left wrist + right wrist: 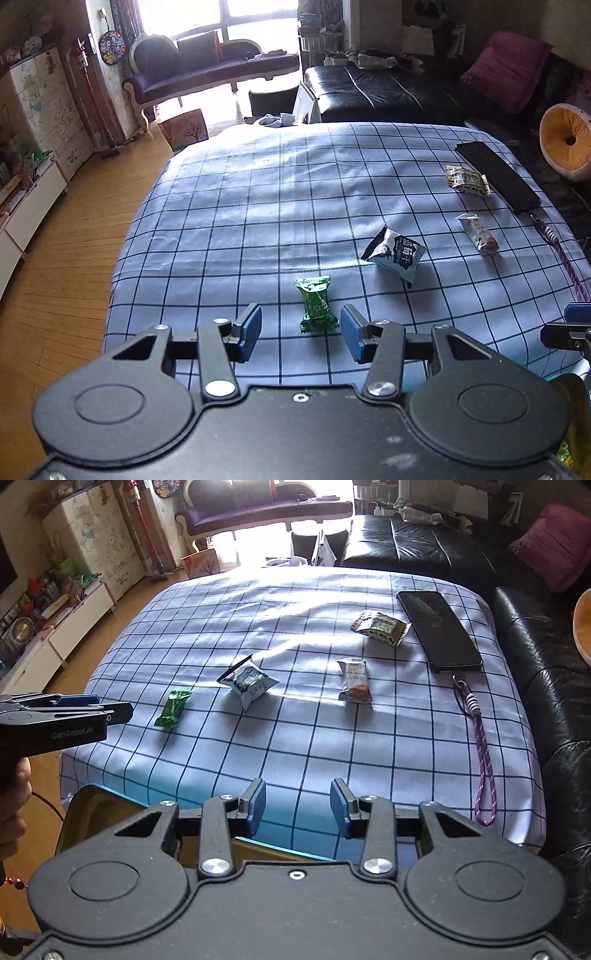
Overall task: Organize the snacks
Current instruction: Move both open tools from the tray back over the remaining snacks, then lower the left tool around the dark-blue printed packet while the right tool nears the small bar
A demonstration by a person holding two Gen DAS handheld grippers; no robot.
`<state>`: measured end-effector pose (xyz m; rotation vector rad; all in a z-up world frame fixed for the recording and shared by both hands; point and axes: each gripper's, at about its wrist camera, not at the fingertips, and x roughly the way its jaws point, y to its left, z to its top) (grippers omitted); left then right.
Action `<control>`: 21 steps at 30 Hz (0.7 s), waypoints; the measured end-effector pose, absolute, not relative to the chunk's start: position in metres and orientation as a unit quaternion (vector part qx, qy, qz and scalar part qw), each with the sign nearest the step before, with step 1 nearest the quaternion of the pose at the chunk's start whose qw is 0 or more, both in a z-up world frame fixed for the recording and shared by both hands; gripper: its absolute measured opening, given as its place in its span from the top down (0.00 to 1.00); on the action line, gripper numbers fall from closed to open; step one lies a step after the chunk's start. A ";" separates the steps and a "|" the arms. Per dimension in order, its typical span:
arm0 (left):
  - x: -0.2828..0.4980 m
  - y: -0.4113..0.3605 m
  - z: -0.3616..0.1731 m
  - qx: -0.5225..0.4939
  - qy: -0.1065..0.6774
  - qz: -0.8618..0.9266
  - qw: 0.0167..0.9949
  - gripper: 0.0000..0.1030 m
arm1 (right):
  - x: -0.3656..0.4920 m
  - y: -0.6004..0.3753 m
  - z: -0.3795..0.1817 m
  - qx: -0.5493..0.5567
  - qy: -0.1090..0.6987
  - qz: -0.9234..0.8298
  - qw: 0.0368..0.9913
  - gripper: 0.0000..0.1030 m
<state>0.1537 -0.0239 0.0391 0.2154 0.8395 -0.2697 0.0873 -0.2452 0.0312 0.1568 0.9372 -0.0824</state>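
Left tool (301, 332) hangs with jaws spread around the small green foil-wrapped snack (316, 304), lying near the front edge of the blue checked cloth-covered surface (229, 206). Right tool (297, 805) is likewise spread, holding nothing. Closing on crinkly foil could let it slip or skid. Its long axis runs near-to-far, tilted slightly.

A counter (295, 760) draped in a blue checked cloth carries four snack packets: a green one (173, 708), a white-and-black one (248, 682), a white one with red (354, 681) and a patterned one (380, 627) just beside a black phone (437, 629) with a purple lanyard (480, 746).
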 end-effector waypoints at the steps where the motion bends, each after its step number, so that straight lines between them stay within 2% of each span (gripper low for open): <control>1: 0.158 -0.028 0.037 0.104 0.408 -0.131 0.898 0.51 | 0.092 -0.250 0.029 0.080 0.451 -0.043 0.888 0.53; 8: 0.193 -0.061 0.018 0.090 0.436 -0.168 0.879 0.52 | 0.121 -0.273 0.014 0.089 0.448 -0.071 0.887 0.53; 21: 0.212 -0.104 -0.006 0.066 0.438 -0.235 0.865 0.52 | 0.144 -0.294 0.002 0.098 0.443 -0.077 0.888 0.53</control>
